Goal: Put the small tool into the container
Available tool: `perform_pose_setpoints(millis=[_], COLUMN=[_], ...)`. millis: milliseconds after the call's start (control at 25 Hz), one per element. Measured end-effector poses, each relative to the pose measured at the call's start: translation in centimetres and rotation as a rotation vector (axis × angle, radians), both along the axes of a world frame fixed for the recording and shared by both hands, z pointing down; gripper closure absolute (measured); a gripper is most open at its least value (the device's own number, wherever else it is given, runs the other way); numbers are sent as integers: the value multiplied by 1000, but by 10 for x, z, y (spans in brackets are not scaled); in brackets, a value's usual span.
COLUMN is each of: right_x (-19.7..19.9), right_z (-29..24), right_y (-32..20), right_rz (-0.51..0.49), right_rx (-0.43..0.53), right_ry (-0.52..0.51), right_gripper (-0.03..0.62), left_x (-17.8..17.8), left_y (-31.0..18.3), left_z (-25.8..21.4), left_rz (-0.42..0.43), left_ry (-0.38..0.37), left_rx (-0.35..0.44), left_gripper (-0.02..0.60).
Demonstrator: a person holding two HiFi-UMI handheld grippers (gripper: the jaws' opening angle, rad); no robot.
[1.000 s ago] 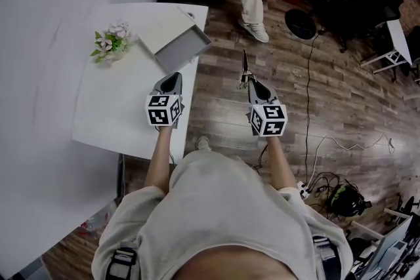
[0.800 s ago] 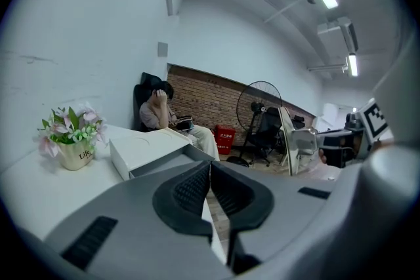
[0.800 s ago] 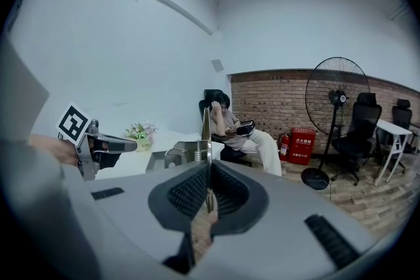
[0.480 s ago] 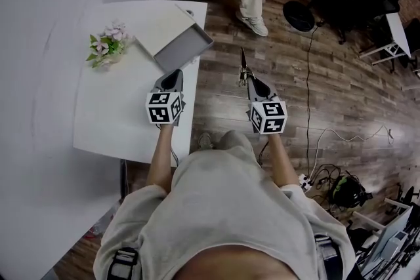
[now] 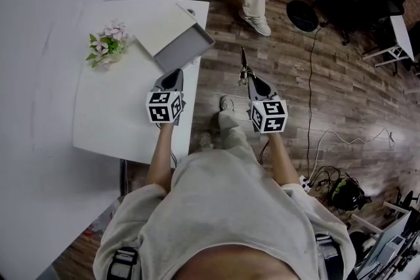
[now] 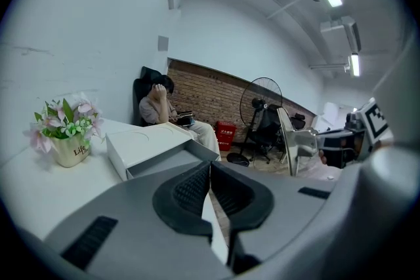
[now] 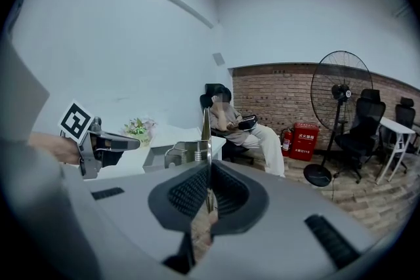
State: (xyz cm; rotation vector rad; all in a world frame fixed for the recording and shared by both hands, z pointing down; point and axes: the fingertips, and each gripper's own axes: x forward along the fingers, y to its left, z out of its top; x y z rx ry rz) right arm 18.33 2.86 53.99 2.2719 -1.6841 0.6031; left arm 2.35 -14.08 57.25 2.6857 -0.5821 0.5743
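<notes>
The small tool (image 5: 243,62) is in hand but not yet delivered: the right gripper (image 5: 251,80) has its jaws clamped on it out over the floor, short of the open container (image 5: 184,48) on the counter (image 5: 111,115), while the left gripper (image 5: 173,77) hovers with jaws together, empty

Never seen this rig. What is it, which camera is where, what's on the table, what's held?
No robot: a person holds a two-jaw gripper in each hand. The head view looks down from their head; the other two cameras ride on the grippers. The white table carries a flower pot and a white box with an open drawer. The left gripper is shut, empty, above the table. The right gripper is shut on a thin metal tool, over the floor.
</notes>
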Motion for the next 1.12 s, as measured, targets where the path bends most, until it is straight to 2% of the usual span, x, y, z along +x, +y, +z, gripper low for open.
perform_pose_setpoints(millis=[600,1120], right_x=[64,99], right_z=[26,33], right_y=[-84,-175], right_rz=[-127,-322], right_rx=[-8,-24], right_ry=[-62,-114], right_gripper=[591,591], left_x=[8,-18], left_y=[-49,-87], left_z=[34,44], left_rz=[-167,-424], left_ry=[-95,-162], left_rx=[-51,-114], left_gripper=[569,569])
